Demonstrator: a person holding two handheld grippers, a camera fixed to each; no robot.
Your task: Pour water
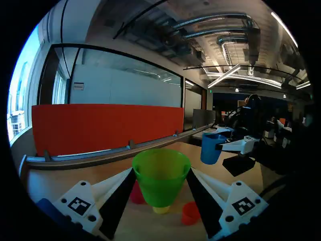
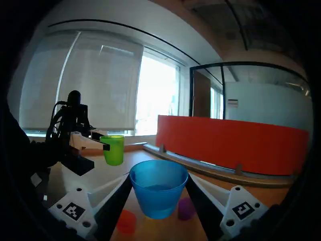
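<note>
The left gripper (image 1: 160,173) held a green cup (image 1: 161,182) over the wooden table (image 1: 52,180). Its two jaws pinched the cup, one on each side. The green cup stood straight with its open top up. Below it on the table sat a little yellow cup (image 1: 161,209), and just to the right of that was a little red cup (image 1: 190,213).

The right gripper (image 2: 158,180) held a blue cup (image 2: 158,199). Its jaws pinched that cup on both sides too. The blue cup stood straight, and there was some water (image 2: 159,187) low down inside it. A little purple cup (image 2: 185,208) sat on the table just past the blue cup.

The two big cups were well apart and were not touching. In the left gripper view the blue cup was off to the right and farther away. In the right gripper view the green cup was off to the left.

Along the far edge of the table ran an orange wall (image 1: 104,126). A bright window (image 2: 156,100) shone behind the green cup
</note>
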